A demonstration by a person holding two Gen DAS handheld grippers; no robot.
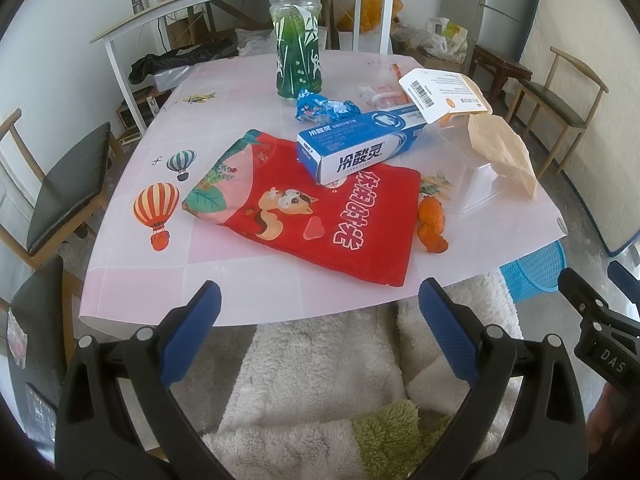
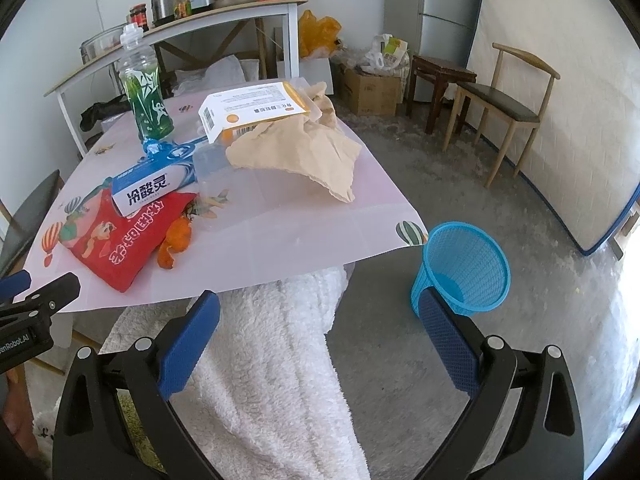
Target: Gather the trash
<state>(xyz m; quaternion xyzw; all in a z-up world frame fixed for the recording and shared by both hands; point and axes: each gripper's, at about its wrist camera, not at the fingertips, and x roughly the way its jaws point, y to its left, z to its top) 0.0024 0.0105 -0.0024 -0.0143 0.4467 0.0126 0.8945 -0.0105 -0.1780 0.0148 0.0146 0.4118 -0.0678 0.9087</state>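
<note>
Both grippers hover off the near edge of the worktop, above a white fleecy garment, neither touching any trash. Left gripper fingers spread wide, nothing between them. Right gripper fingers also spread, empty.

Trash on the pink worktop: red snack bag flat at centre near, toothpaste box lying with one end resting on the bag's far edge. Crumpled blue wrapper just beyond the box, beside an upright green drink bottle at the far side. Orange peel touching the bag's right edge. Clear plastic container to the right of the peel, crumpled brown paper draped over it, white-and-yellow medicine box propped at the far right.

Blue mesh bin stands on the floor, just off the worktop's near right corner, looks empty.
</note>
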